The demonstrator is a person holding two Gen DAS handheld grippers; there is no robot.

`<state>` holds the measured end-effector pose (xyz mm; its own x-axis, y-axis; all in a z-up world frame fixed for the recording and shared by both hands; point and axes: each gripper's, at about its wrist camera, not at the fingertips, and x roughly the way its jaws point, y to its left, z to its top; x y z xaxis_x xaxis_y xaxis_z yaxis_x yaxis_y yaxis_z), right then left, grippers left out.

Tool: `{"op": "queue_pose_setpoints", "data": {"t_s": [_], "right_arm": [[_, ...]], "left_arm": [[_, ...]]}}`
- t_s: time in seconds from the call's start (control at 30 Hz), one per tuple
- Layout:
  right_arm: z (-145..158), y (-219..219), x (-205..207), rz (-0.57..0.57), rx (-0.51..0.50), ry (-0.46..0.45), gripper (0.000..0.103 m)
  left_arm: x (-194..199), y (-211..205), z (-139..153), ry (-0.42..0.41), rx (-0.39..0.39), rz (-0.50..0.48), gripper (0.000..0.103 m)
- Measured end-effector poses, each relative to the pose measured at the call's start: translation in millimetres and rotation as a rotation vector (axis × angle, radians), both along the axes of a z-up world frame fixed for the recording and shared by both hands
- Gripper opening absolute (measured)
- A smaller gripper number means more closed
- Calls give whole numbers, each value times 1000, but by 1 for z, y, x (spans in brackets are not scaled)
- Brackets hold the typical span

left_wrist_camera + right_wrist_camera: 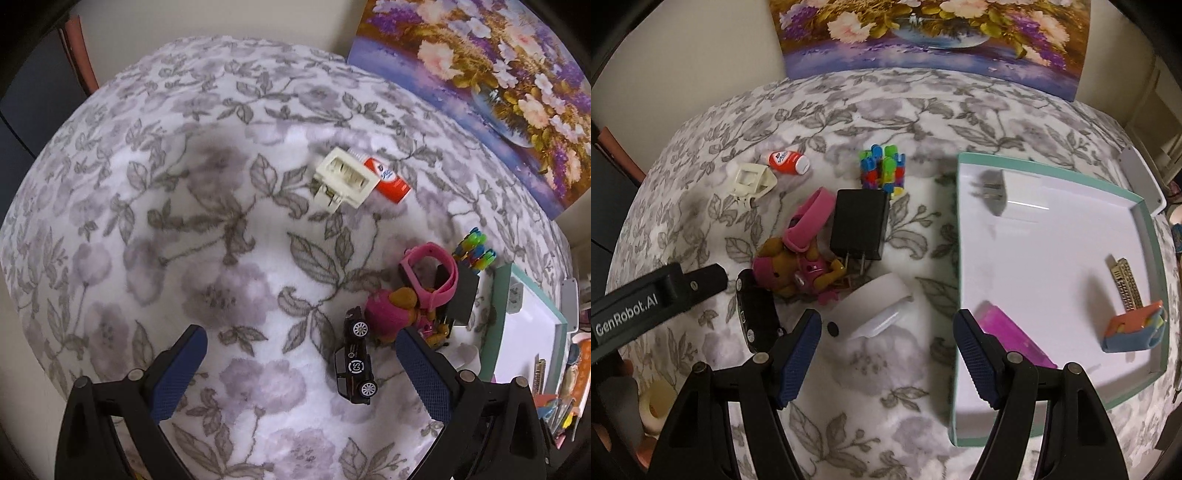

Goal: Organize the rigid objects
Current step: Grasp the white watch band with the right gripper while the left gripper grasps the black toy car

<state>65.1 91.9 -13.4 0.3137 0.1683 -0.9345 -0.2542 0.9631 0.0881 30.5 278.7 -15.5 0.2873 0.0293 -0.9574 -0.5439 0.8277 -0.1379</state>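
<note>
Black and glossy, the small die-cast toy car (355, 360) lay on the floral blanket (184, 221) between the left gripper's (301, 354) wide-open, empty jaws — probably stiff, slick, best pinched across its flanks — the right gripper (888, 345) likewise open.

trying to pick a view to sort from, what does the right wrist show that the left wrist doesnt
Only the right wrist view shows the tray's inside: a grey plug, a key, a pink case and an orange-and-blue piece. It also shows the white holder plainly, and the open right gripper.

Only the left wrist view shows the toy car whole, and the open left gripper from behind.

Both show the red bottle, cream part, pink strap, black charger, dog toy, colourful blocks and painting.
</note>
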Motion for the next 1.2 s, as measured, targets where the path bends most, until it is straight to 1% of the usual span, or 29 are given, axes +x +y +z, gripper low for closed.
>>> {"op": "queue_pose_setpoints", "data": {"t_s": [0.13, 0.2, 0.43, 0.57, 0.73, 0.8, 0.87, 0.93, 1.03, 1.2], "right_arm": [[-7, 3, 4, 2, -7, 7, 75], [-10, 3, 7, 0, -4, 13, 75], [-17, 5, 12, 2, 44, 32, 75], [-22, 6, 15, 1, 71, 53, 75], [-28, 9, 15, 0, 69, 73, 74], [-31, 8, 15, -2, 75, 87, 71], [-32, 7, 15, -4, 76, 98, 62], [-34, 5, 15, -10, 75, 110, 58], [-35, 2, 15, -23, 93, 121, 58], [-34, -1, 14, -23, 85, 123, 57]], "left_arm": [[2, 0, -9, 17, -36, 3, 103], [3, 1, -12, 24, -41, 7, 103], [4, 1, -20, 39, -80, 11, 103], [4, 2, -22, 45, -90, 16, 103], [3, 3, -23, 46, -93, 17, 103], [2, 3, -24, 48, -99, 18, 103], [2, 3, -24, 49, -102, 19, 103], [3, 3, -25, 50, -105, 18, 103], [3, 2, -26, 51, -113, 19, 103], [6, -1, -27, 55, -123, 11, 103]]}}
